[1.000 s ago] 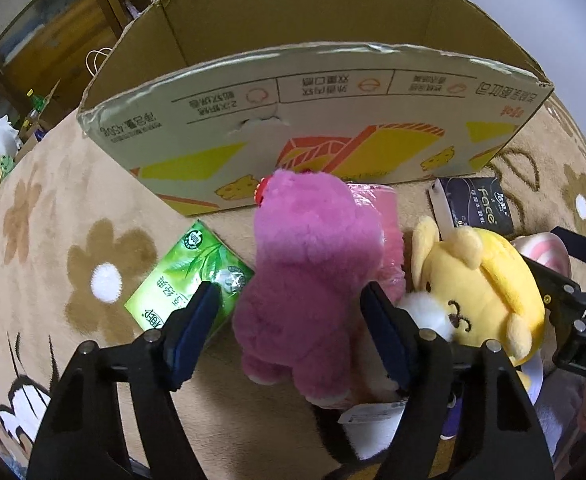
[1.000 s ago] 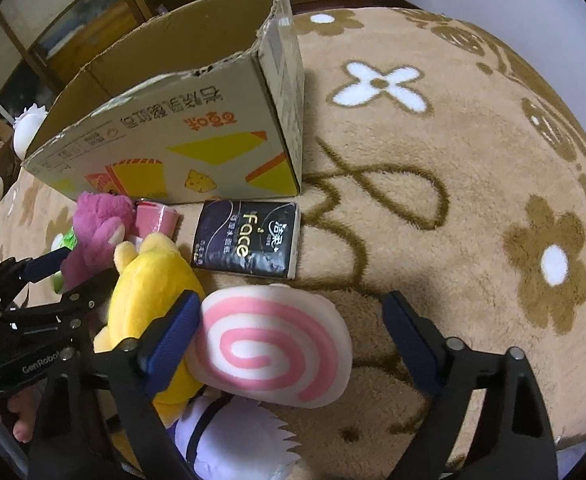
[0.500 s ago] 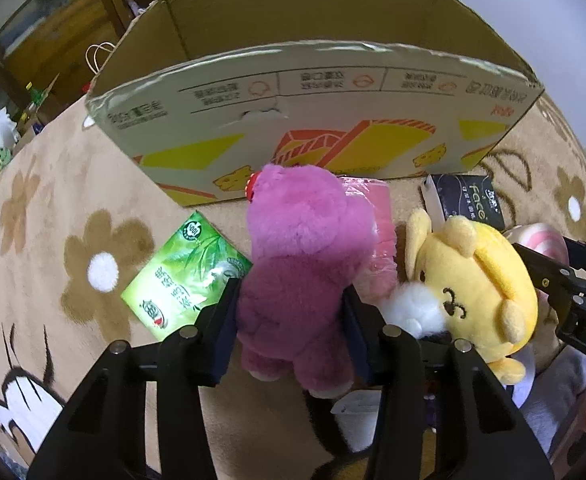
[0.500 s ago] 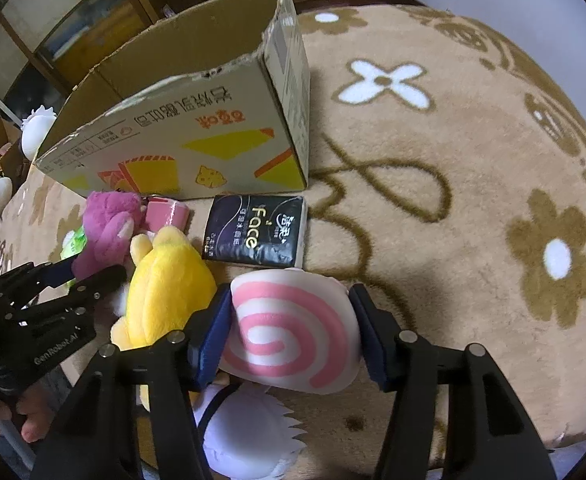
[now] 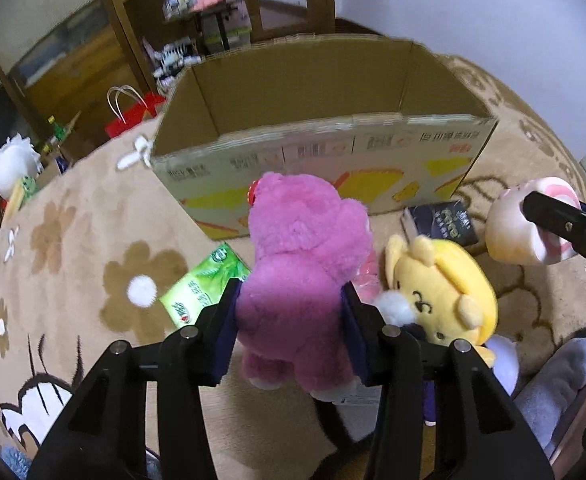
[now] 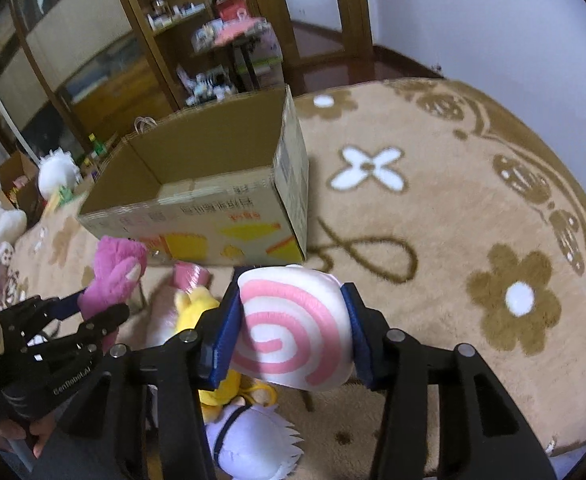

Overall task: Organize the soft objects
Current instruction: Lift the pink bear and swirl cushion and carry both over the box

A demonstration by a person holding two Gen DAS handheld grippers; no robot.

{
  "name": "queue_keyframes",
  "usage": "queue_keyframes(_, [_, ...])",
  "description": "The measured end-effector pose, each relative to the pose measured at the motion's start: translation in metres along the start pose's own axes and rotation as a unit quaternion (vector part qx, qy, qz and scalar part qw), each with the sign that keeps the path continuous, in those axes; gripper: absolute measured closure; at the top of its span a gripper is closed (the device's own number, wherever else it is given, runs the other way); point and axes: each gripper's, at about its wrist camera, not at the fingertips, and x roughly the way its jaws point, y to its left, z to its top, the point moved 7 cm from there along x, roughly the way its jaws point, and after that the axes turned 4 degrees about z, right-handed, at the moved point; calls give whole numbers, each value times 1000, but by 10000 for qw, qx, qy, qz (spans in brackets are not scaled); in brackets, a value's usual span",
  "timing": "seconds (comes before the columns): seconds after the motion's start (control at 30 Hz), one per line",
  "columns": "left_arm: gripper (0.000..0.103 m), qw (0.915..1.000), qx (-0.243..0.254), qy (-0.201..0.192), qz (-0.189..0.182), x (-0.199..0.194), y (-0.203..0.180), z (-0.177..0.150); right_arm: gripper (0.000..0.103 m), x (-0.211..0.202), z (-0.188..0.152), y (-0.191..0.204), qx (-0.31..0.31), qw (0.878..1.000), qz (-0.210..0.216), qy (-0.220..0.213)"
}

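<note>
My left gripper (image 5: 289,328) is shut on a pink plush bear (image 5: 301,264) and holds it above the rug, in front of the open cardboard box (image 5: 325,148). My right gripper (image 6: 293,328) is shut on a white plush with a pink swirl (image 6: 293,328), lifted off the rug. That plush also shows in the left wrist view (image 5: 521,228). The bear and left gripper show in the right wrist view (image 6: 117,276). A yellow plush (image 5: 441,296) lies on the rug between them.
A green tissue pack (image 5: 205,284), a black tissue pack (image 5: 441,224) and a pink pack (image 6: 189,274) lie on the floral rug (image 6: 453,240) before the box. A white plush (image 6: 249,444) lies near me. Shelves (image 6: 165,40) and other toys (image 5: 15,164) stand behind.
Both grippers closed on their plush toys and lifted them off the rug. The views rose, so the inside of the box now shows.
</note>
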Motion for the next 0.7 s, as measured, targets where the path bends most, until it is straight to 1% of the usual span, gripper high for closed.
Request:
queue_keyframes(0.17, [58, 9992, -190, -329, 82, -26, 9, 10, 52, -14, 6, 7, -116, 9995, 71, -276])
queue_keyframes(0.37, [58, 9953, -463, -836, 180, -58, 26, 21, 52, -39, 15, 18, -390, 9956, 62, -853])
queue_keyframes(0.43, [58, 9926, -516, -1064, 260, -69, 32, 25, 52, -46, 17, 22, -434, 9940, 65, -1002])
queue_keyframes(0.57, [58, 9877, -699, -1368, 305, -86, 41, 30, 52, -56, 24, 27, -435, 9916, 193, -1202])
queue_keyframes(0.7, [58, 9815, -649, -1727, 506, -101, 45, 37, 52, -69, 30, 37, -622, 9879, 130, -1413])
